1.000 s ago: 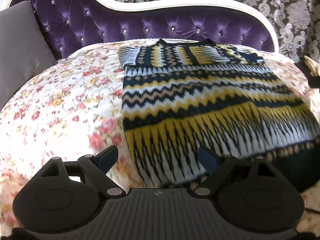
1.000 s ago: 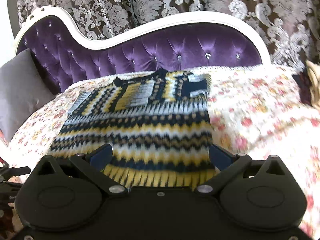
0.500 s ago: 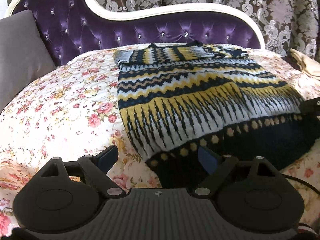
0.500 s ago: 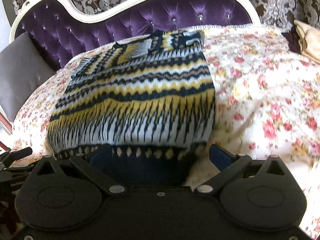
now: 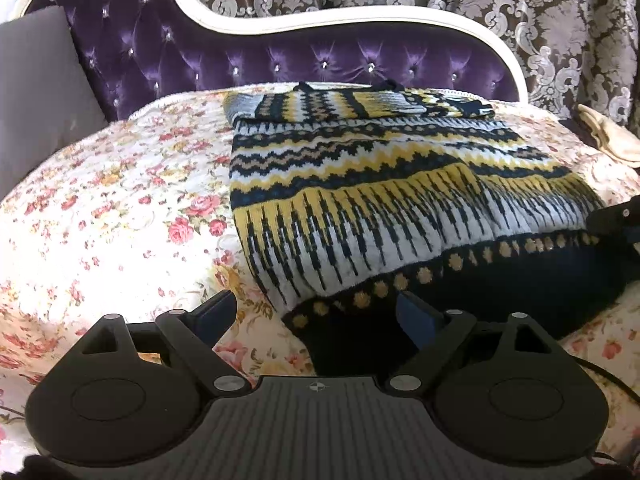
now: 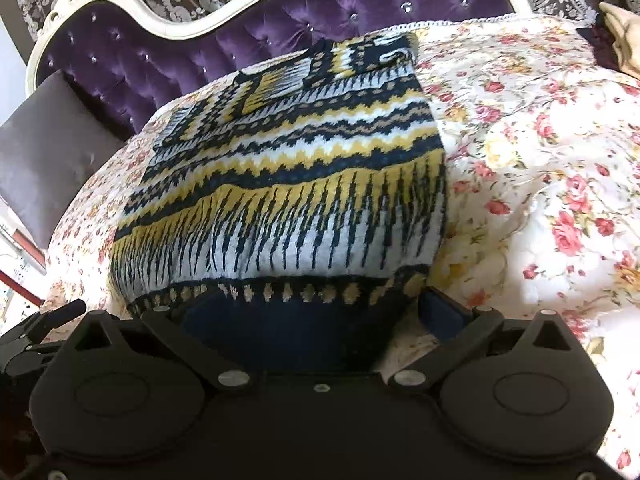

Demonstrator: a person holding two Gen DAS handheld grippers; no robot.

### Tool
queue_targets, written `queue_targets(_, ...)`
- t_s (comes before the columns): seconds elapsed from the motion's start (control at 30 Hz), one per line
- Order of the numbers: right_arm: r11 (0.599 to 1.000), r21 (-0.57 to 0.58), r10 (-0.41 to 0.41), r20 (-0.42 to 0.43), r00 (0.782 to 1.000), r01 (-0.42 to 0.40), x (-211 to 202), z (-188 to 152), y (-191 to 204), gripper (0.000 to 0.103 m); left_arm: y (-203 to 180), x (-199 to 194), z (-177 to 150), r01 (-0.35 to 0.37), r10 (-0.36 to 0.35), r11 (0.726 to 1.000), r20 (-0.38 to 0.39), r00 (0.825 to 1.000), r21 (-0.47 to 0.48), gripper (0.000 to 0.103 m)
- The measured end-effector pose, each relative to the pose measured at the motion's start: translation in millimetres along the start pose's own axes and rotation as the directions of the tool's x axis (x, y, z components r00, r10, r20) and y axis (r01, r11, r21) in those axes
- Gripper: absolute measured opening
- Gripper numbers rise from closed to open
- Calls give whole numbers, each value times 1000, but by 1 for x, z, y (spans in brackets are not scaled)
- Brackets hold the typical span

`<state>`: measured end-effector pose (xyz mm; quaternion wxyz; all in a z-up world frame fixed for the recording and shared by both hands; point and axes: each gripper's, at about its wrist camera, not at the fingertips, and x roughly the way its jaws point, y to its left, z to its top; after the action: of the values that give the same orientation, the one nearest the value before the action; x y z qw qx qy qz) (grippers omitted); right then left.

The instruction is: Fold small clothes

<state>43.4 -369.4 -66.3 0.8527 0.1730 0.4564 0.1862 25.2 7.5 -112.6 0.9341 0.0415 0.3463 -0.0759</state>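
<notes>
The knitted sweater (image 5: 360, 184) lies flat along the middle of the bed (image 5: 120, 200), its dark hem nearest both spread, empty tongs (image 5: 316, 312) (image 6: 312, 308); thick, soft and floppy, it should be taken by its two hem corners.

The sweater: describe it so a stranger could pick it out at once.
Find the purple tufted headboard, then the floral bedspread below it. The sweater lies flat there, its dark hem nearest both open grippers. It alone has navy, yellow and white zigzag bands; the beige cloth nearby is plain.
</notes>
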Motion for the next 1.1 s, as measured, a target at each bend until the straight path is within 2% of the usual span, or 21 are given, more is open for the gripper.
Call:
queue_targets(0.07, 1000, -4, 11, -11, 1000, -11, 3, 1, 0, 99, 2, 3, 1, 8, -9, 1000, -23, 1000, -22, 87)
queue_targets(0.2, 1000, -11, 23, -39, 999, -24, 11, 3, -1, 75, 10, 13, 2, 34, -42, 995, -89, 995, -89, 87)
queue_targets(0.4, 999, -35, 16, -27, 1000, -17, 11, 0, 1, 74, 23, 34, 0, 87, -126, 973, -179, 976, -212, 87)
queue_targets(0.57, 999, -30, 27, -14, 1000, -27, 10, -1, 0, 75, 20, 47, 3, 141, -185, 965, -194, 963, -222, 83)
queue_targets(0.67, 999, -23, 34, -7, 999, -34, 10, -1, -1, 75, 15, 52, 4, 188, -229, 958, -186, 955, -216, 71)
queue_targets(0.7, 999, -21, 38, -5, 999, -38, 9, -1, -1, 75, 14, 54, 4, 196, -237, 956, -186, 953, -216, 58)
queue_targets(0.73, 999, -19, 41, -2, 999, -41, 9, -2, -2, 75, 14, 55, 4, 195, -236, 957, -187, 953, -216, 50)
queue_targets(0.77, 999, -16, 44, 0, 999, -44, 9, -2, -2, 75, 14, 55, 4, 187, -228, 958, -184, 956, -216, 46)
queue_targets(0.83, 999, -11, 49, 4, 999, -49, 8, -2, -2, 75, 17, 53, 3, 181, -222, 956, -166, 961, -231, 26)
queue_targets(0.9, 998, -6, 57, 9, 998, -57, 7, -3, -3, 75, 22, 50, 2, 188, -232, 947, -150, 961, -260, 20)
queue_targets(0.97, 998, 0, 64, 13, 998, -64, 7, -3, -3, 75, 25, 47, 2, 195, -239, 940, -131, 962, -279, 8)
queue_targets(1.03, 998, 6, 67, 18, 998, -67, 6, -3, -4, 71, 26, 42, 3, 205, -241, 937, -100, 965, -282, 7)
queue_targets(1.07, 997, 12, 70, 27, 997, -70, 5, -3, -5, 65, 26, 38, 3, 212, -244, 936, -84, 966, -280, 7)
queue_targets(1.1, 997, 22, 77, 39, 996, -77, 3, -3, -7, 54, 26, 35, 4, 224, -252, 934, -68, 965, -279, 5)
